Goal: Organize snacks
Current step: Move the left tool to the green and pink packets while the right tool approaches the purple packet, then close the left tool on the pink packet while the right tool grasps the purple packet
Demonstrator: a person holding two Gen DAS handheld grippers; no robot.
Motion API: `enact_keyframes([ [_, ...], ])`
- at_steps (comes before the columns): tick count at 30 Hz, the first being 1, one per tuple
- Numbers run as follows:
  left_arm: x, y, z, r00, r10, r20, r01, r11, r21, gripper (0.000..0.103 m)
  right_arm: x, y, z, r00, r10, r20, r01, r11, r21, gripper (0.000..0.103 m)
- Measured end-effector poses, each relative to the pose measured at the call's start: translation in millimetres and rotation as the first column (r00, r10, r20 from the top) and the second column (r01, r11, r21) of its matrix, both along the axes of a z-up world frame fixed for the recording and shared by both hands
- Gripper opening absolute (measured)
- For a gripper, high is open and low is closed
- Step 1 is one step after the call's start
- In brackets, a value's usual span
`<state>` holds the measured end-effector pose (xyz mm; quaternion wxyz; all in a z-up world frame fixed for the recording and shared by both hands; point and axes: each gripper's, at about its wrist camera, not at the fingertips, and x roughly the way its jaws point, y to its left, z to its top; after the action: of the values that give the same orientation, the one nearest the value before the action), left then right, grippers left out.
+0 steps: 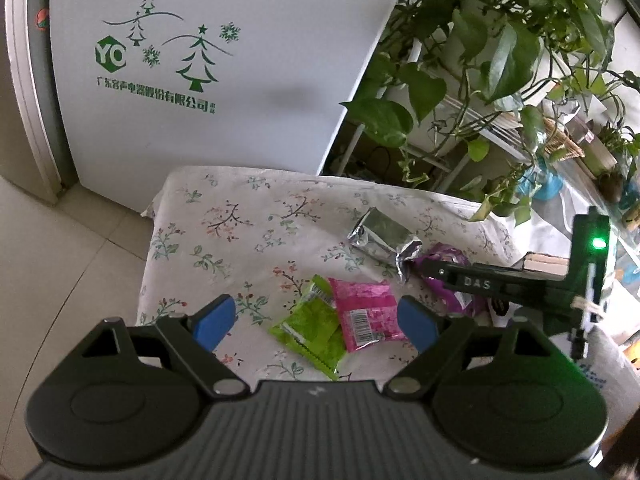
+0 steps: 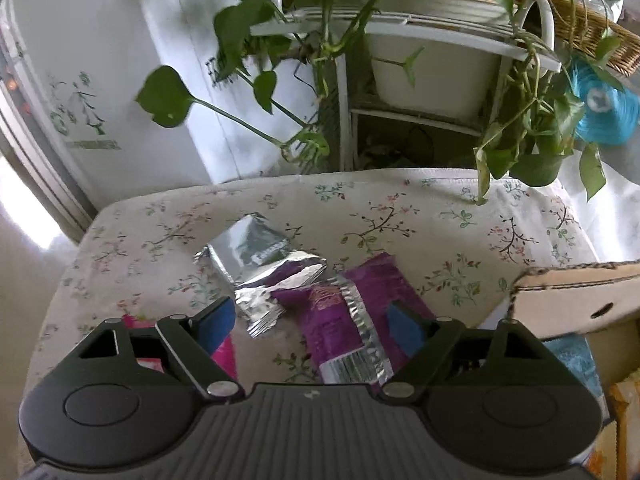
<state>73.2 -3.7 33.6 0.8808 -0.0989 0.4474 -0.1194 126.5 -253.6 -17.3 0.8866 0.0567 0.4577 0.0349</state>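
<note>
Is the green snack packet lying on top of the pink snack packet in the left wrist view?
No: the pink snack packet overlaps the edge of the green snack packet, both flat on the floral tablecloth.

R claw [image 2: 310, 322] open over purple pack [image 2: 340, 320].

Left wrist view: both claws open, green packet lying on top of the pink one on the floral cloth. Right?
Not quite. The left wrist view shows the pink packet overlapping the edge of the green packet, so pink is on top, not green. The rest holds: both lie on the floral cloth, and the left claw and right claw are open.
</note>
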Motion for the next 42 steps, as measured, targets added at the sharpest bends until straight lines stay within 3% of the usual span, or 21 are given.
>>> enact_keyframes([
  [5, 0.1, 1.7, -1.8, 1.0, 0.005, -0.008, -0.004, 1.0, 0.004, 0.088, 9.9, 4.2, -10.3, 1.0, -0.023, -0.014, 0.023, 0.998, -0.052, 0.095],
  [11, 1.0, 2.9, -3.4, 1.0, 0.017, -0.016, -0.017, 1.0, 0.006, 0.088, 10.6, 17.4, -12.8, 0.996, 0.063, -0.056, -0.066, 0.996, -0.058, 0.095],
  [13, 0.7, 2.8, -2.5, 1.0, 0.02, -0.012, -0.02, 1.0, 0.002, 0.088, 7.2, 16.1, -8.1, 0.992, 0.095, -0.081, -0.095, 0.995, 0.004, 0.096],
  [16, 0.5, 1.6, -1.6, 1.0, 0.017, -0.006, -0.017, 1.0, 0.005, 0.088, 6.4, 7.8, -2.6, 0.982, 0.134, -0.132, -0.111, 0.98, 0.166, 0.097],
  [18, 0.7, 1.3, -1.9, 1.0, 0.016, -0.008, -0.016, 1.0, 0.004, 0.088, 4.3, 3.8, 2.9, 0.983, 0.138, -0.119, -0.11, 0.971, 0.212, 0.096],
  [23, 3.6, 0.3, -4.2, 1.0, 0.012, -0.019, -0.012, 1.0, 0.008, 0.088, 2.5, 12.6, -2.2, 0.987, 0.116, -0.109, -0.113, 0.993, 0.034, 0.096],
  [26, 7.1, -1.9, -8.7, 1.0, 0.006, -0.026, -0.006, 1.0, 0.018, 0.088, 1.9, 12.9, -14.2, 0.98, 0.126, -0.152, -0.122, 0.992, 0.034, 0.096],
  [28, 9.9, -3.1, -11.6, 0.999, 0.005, -0.032, -0.005, 1.0, 0.024, 0.088, 0.4, 17.1, -19.6, 0.98, 0.119, -0.159, -0.123, 0.992, -0.016, 0.095],
  [31, 15.0, -6.1, -17.0, 0.999, -0.002, -0.033, 0.003, 0.999, 0.041, 0.088, -1.7, 16.1, -24.5, 0.979, 0.057, -0.195, -0.064, 0.997, -0.032, 0.087],
  [33, 17.5, -11.6, -19.8, 0.999, -0.045, -0.016, 0.045, 0.997, 0.062, 0.088, -5.7, 16.0, -21.2, 0.979, 0.047, -0.198, -0.051, 0.999, -0.014, 0.079],
  [37, 21.0, -24.8, -30.5, 0.988, -0.155, 0.024, 0.152, 0.982, 0.114, 0.088, -17.5, 10.9, -17.0, 0.974, 0.004, -0.228, 0.011, 0.998, 0.065, 0.076],
  [42, 21.0, -42.0, -41.9, 0.95, -0.306, 0.061, 0.288, 0.936, 0.203, 0.087, -34.2, 5.2, -5.4, 0.966, -0.093, -0.242, 0.117, 0.989, 0.088, 0.076],
])
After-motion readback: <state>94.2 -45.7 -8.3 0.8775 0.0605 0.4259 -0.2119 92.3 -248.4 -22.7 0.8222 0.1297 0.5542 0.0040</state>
